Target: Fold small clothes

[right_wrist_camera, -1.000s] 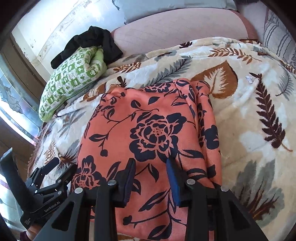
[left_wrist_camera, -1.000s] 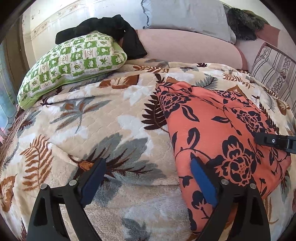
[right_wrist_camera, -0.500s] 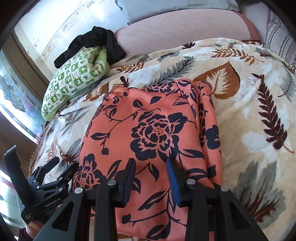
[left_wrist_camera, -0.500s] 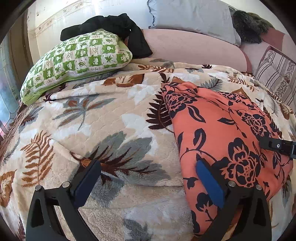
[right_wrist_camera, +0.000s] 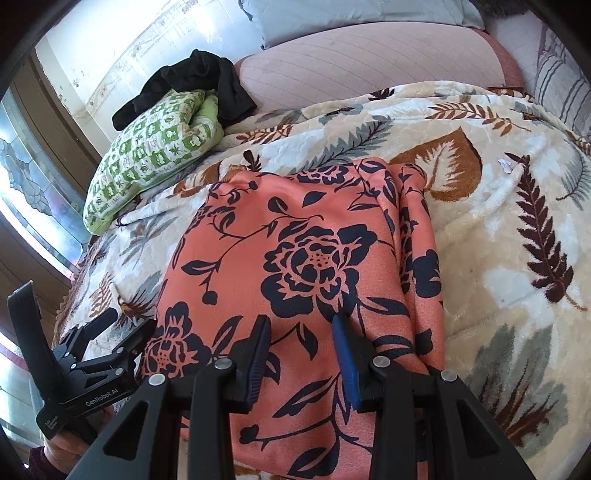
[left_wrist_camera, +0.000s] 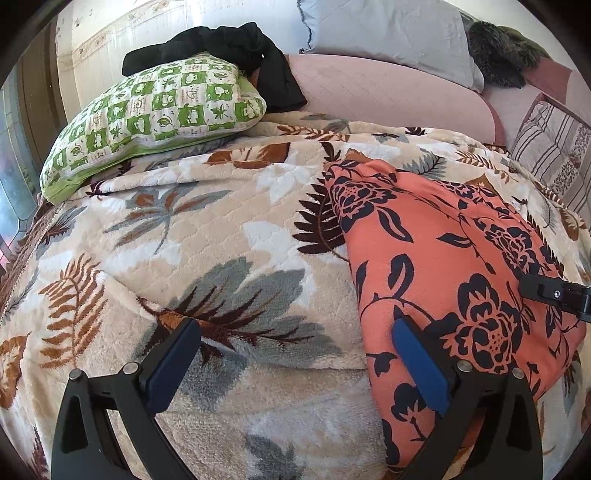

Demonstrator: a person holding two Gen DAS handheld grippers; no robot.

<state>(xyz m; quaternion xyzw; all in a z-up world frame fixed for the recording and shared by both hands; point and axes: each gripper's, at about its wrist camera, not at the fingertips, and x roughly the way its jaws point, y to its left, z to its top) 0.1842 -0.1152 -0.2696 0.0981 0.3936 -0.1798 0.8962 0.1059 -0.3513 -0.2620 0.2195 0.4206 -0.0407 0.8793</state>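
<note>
An orange garment with a dark floral print [left_wrist_camera: 443,240] [right_wrist_camera: 295,229] lies flat on the leaf-patterned blanket [left_wrist_camera: 221,240], its right side bunched into narrow folds. My left gripper [left_wrist_camera: 295,328] stands wide open at the garment's near left edge. Its right finger is over the cloth and its left finger over the blanket, with nothing pinched. It also shows at the lower left of the right wrist view as the left gripper [right_wrist_camera: 103,339]. My right gripper [right_wrist_camera: 301,323] hovers over the near middle of the garment. Its jaws are partly apart and the cloth lies flat beneath them.
A green-and-white checked pillow [left_wrist_camera: 155,110] lies at the back left with a black garment [left_wrist_camera: 229,40] draped over it. Behind are a pink padded headboard [left_wrist_camera: 388,96], a grey pillow [left_wrist_camera: 388,29] and a striped cushion [left_wrist_camera: 554,151]. A window is at the left.
The left gripper's jaws have spread a little wider. Both hands and the garment have stayed where they were.
</note>
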